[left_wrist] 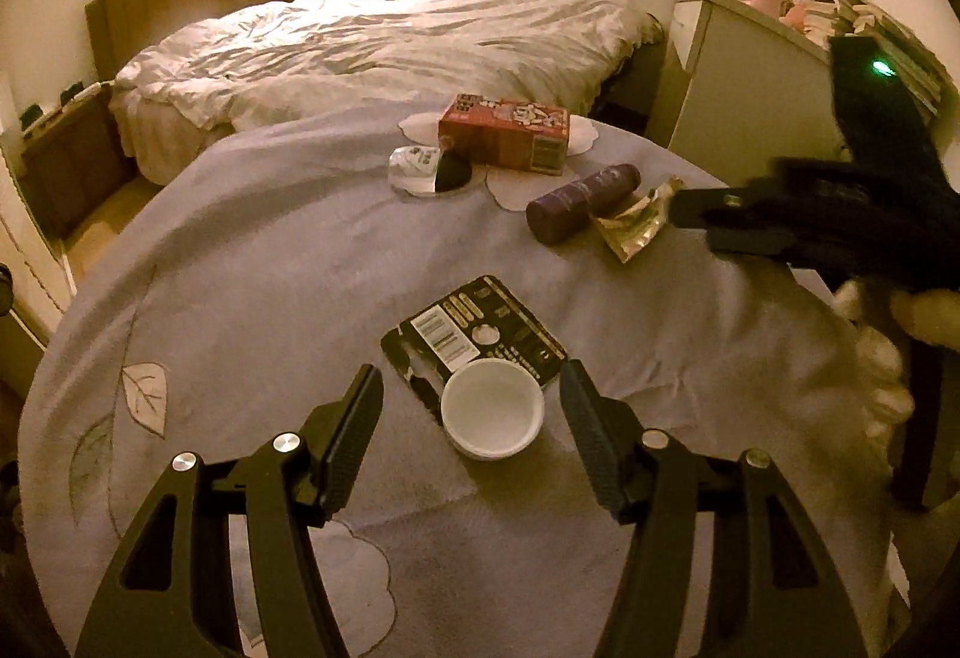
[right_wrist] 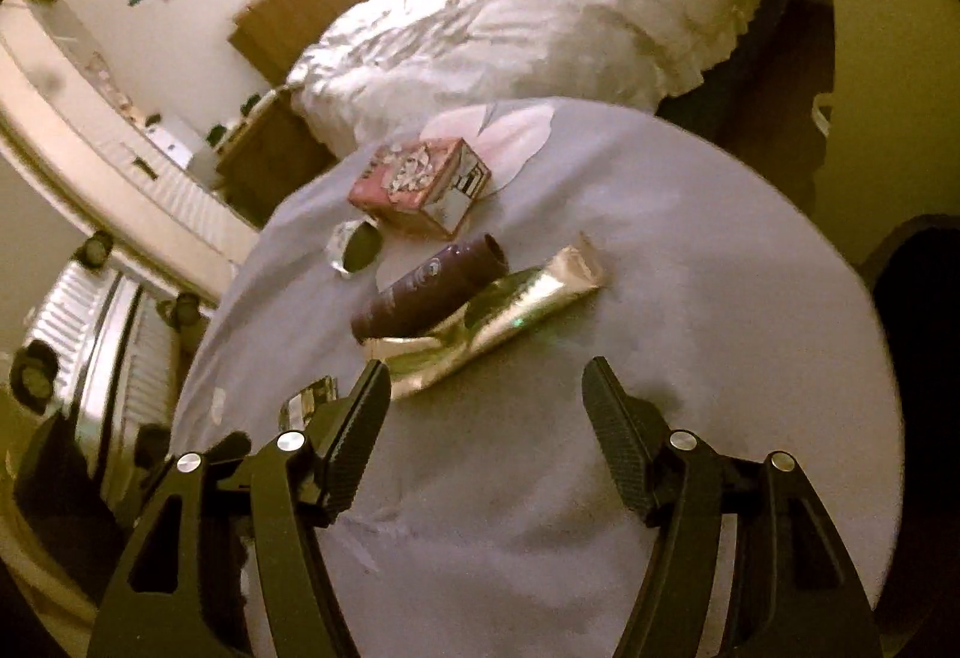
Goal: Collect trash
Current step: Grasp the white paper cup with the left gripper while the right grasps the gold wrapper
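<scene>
Where soft grey cloth spreads, both ribbed tools, left and right, spread wide, gripping nothing.

Left gripper is mine, jaws wide apart, nothing between the pads. White cup sits upright between the fingertips, touching neither, its far edge overlapping a black packet lying flat on the purple tablecloth. At 1 o'clock from the cup: dark purple bottle on its side, gold wrapper just beside it. Right gripper comes in from 3 o'clock, tips near the wrapper; can't tell if it's gripping. At 12 o'clock, red box, crumpled clear plastic at its left. Unmade bed beyond.
</scene>
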Demonstrator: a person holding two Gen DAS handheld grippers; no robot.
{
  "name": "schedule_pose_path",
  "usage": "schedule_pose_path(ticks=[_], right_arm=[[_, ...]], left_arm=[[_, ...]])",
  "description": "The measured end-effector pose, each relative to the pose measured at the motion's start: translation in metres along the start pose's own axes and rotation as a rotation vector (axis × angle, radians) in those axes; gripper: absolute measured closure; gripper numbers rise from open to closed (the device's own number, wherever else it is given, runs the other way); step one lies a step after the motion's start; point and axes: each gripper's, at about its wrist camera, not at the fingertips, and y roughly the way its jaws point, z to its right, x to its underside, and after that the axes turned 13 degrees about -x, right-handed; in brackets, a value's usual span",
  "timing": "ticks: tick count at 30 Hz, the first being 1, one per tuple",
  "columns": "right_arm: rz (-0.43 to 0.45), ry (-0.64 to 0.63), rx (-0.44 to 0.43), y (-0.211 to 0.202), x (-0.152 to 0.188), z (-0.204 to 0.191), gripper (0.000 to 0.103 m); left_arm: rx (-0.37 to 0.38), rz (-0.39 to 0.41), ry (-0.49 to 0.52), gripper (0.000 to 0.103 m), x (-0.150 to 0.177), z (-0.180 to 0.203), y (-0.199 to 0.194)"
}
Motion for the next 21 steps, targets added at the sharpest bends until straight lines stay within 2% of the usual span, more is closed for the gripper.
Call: schedule_pose_path(ticks=[3, 5, 6, 8, 11, 14, 21], right_arm=[[0.004, 0.004, 0.031, 0.013, -0.006, 0.000, 0.045], [0.005, 0.000, 0.049, 0.017, -0.009, 0.001, 0.060], [0.004, -0.002, 0.059, 0.020, -0.011, 0.001, 0.064], [0.006, -0.010, 0.075, 0.022, -0.012, 0.002, 0.076], [0.006, -0.017, 0.078, 0.022, -0.010, 0.006, 0.088], [0.024, -0.029, 0.071, 0.016, -0.006, 0.007, 0.094], [0.106, -0.058, 0.037, -0.019, 0.007, 0.003, 0.096]], left_arm=[[0.017, -0.015, -0.001, 0.056, 0.002, 0.000, 0.005], [0.023, -0.023, -0.003, 0.063, 0.002, 0.000, 0.008], [0.025, -0.027, -0.005, 0.067, 0.003, 0.000, 0.009], [0.031, -0.024, -0.014, 0.067, 0.003, -0.001, 0.009], [0.034, -0.022, -0.024, 0.067, 0.004, -0.002, 0.007], [0.033, -0.005, -0.029, 0.067, 0.004, -0.002, 0.004], [0.047, 0.037, -0.027, 0.067, -0.004, 0.003, -0.012]])
